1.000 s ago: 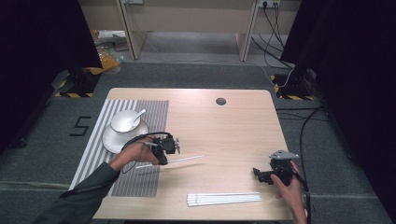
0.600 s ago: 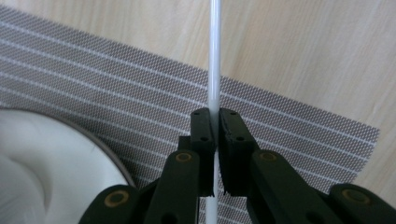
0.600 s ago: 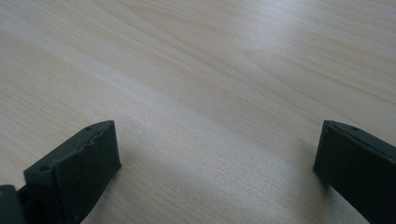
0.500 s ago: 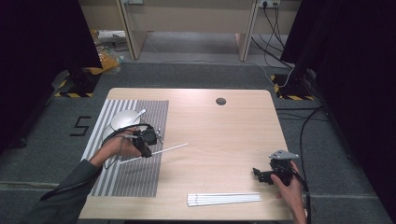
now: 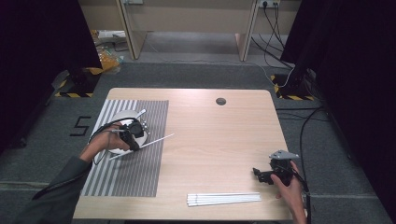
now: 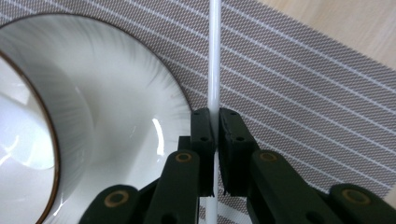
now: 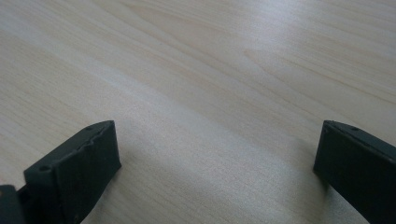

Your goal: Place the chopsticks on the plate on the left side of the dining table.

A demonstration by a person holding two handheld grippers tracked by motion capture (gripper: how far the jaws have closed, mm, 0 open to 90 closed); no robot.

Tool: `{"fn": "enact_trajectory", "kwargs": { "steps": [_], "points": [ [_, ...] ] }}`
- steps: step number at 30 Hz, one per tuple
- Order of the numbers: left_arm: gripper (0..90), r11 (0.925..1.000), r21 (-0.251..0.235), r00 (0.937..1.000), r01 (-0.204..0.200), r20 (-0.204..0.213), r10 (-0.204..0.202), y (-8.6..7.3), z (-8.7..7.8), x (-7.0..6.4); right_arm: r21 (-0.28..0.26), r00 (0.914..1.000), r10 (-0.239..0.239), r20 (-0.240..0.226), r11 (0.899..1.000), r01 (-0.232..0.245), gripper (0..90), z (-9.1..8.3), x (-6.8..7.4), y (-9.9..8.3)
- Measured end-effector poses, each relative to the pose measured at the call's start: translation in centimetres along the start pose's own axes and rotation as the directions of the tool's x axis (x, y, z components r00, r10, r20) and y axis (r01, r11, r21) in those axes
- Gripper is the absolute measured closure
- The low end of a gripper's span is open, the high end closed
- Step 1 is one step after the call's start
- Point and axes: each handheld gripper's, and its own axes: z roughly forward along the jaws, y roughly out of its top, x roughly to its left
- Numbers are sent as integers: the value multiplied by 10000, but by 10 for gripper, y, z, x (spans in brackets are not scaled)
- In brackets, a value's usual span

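Note:
My left gripper [image 5: 132, 139] [image 6: 216, 122] is shut on a thin white chopstick [image 5: 156, 140] [image 6: 214, 56]. It holds the stick over the striped placemat [image 5: 150, 154] [image 6: 299, 79], right beside the white plate [image 5: 117, 116] [image 6: 121, 116]. A bowl with a brown rim [image 6: 23, 154] sits on that plate, and a white spoon [image 5: 140, 113] pokes out of it. Several more white chopsticks [image 5: 224, 199] lie side by side near the table's front edge. My right gripper [image 5: 259, 174] [image 7: 215, 158] rests low over bare wood at the front right, jaws wide open with nothing between them.
The wooden table [image 5: 219, 135] has a round cable hole [image 5: 221, 101] near its far edge. Cables [image 5: 306, 126] run across the floor to the right of the table.
My left gripper has carried the chopstick leftward from the table's middle to the placemat, next to the plate. The right gripper has stayed put.

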Motion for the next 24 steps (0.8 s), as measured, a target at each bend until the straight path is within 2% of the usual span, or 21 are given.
{"fn": "enact_trajectory", "kwargs": {
  "steps": [4,10,14,24],
  "points": [
    [846,9995,204,9996,243,-172,-239,-4,4,8,3,10000,1,-1,10000,-1,3,0,0,0],
    [846,9977,218,9978,646,-143,-643,-10,9,19,2,10000,4,-2,10000,-4,2,0,0,0],
    [846,9970,321,9974,711,-158,-706,-12,12,23,2,10000,3,-1,10000,-3,2,0,0,0],
    [845,9944,599,9947,874,-598,-838,-17,14,31,2,10000,2,-1,10000,-2,3,0,0,0]
  ]
}}
